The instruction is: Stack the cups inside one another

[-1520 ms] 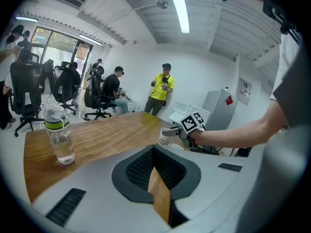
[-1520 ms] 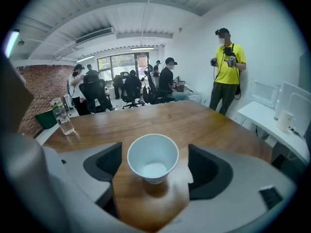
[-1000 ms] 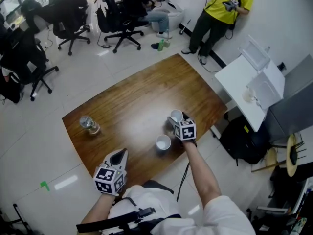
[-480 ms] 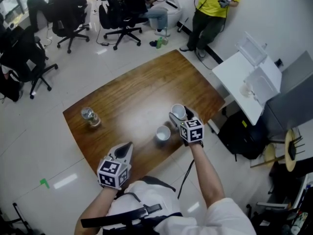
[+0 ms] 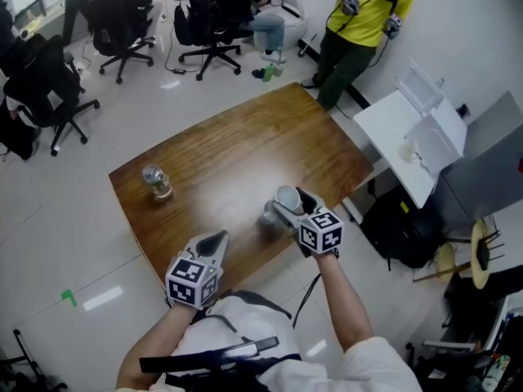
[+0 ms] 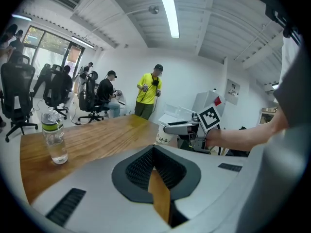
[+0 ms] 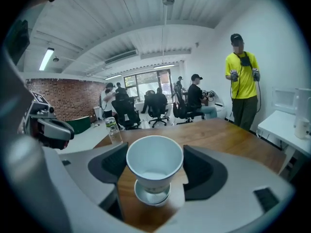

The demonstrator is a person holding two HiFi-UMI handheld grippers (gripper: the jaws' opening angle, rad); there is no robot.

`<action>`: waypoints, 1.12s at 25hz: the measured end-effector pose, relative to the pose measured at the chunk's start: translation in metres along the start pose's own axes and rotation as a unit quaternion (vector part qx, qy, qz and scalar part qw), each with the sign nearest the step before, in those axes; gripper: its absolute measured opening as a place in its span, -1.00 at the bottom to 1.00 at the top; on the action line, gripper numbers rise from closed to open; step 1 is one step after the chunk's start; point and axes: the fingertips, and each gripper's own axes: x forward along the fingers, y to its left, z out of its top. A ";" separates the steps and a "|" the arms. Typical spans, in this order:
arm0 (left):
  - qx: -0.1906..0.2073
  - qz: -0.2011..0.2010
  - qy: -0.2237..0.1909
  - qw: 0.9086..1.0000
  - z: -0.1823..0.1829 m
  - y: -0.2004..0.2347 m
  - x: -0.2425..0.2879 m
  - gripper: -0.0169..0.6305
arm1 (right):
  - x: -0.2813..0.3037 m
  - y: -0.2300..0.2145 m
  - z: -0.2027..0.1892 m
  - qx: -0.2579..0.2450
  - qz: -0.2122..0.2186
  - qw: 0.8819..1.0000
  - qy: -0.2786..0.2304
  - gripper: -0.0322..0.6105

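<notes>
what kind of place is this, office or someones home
Most likely an open office or lab space: black swivel chairs, a wooden table on a pale tiled floor, and strip lights on the ceiling.

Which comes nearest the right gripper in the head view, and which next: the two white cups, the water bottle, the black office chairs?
1. Held cup, between the right gripper's fingers.
2. Second cup, on the table just under it.
3. Water bottle, near the table's left edge.
4. Black office chairs, on the floor beyond the table.
</notes>
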 end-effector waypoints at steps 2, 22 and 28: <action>0.000 0.002 -0.001 1.000 -0.001 0.000 -0.005 -0.95 | 0.004 0.005 -0.012 -0.004 0.002 1.000 0.011 0.27; -0.014 0.030 -0.002 0.999 -0.007 0.013 -0.018 -0.95 | 0.041 0.008 -0.086 -0.060 -0.016 0.993 0.099 0.29; -0.015 0.027 0.001 1.000 -0.010 0.014 -0.017 -0.95 | 0.045 0.008 -0.087 -0.056 -0.014 0.993 0.100 0.39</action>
